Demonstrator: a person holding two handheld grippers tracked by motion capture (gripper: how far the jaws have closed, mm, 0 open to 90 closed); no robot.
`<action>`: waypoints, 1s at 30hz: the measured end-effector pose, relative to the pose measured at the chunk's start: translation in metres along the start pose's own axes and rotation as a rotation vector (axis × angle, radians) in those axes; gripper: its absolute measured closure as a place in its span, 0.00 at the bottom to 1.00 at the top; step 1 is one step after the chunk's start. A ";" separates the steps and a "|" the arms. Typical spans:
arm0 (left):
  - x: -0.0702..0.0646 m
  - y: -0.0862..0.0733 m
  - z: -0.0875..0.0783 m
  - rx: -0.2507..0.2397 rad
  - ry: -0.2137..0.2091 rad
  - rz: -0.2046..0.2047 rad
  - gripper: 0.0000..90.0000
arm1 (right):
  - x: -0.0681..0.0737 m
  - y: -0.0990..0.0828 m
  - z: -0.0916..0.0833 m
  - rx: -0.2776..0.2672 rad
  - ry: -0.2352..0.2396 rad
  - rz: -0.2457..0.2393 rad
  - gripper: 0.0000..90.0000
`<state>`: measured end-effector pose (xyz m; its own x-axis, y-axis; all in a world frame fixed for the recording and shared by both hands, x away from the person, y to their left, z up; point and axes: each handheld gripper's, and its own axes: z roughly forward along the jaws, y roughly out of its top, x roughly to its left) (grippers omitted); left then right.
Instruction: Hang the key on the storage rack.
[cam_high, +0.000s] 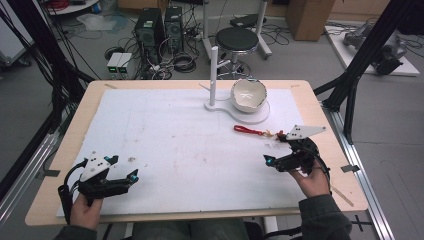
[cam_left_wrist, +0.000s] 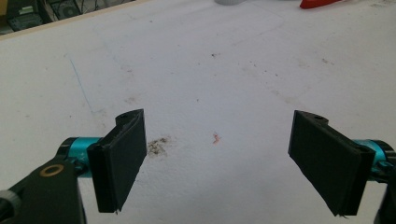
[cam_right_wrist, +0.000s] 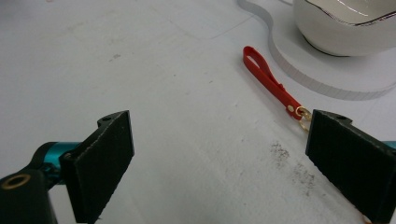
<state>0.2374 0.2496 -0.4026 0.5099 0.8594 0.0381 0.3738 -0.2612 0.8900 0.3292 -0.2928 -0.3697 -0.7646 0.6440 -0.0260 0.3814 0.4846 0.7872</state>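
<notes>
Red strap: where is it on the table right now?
In the high view the red strap lies flat on the white mat's right half, just in front of the bowl on its stand, beside the open right gripper.

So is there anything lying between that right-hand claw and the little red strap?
Nothing visible. The right gripper hangs open just short of the red strap, which lies flat on bare white table cover. The white bowl sits on its stand beyond the strap, not between.
</notes>
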 end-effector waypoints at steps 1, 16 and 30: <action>0.000 0.000 0.000 0.001 0.000 0.001 0.22 | -0.006 0.004 0.001 0.010 0.004 -0.001 0.07; -0.001 0.001 -0.004 -0.008 0.008 0.003 0.22 | -0.031 0.038 0.009 0.047 0.018 -0.034 0.08; -0.002 0.001 0.000 -0.002 -0.004 0.009 0.22 | -0.053 0.068 0.027 0.080 0.022 -0.072 0.18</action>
<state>0.2373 0.2476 -0.4018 0.5161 0.8554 0.0442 0.3680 -0.2680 0.8904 0.4098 -0.2778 -0.3312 -0.8024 0.5931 -0.0664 0.3650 0.5756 0.7317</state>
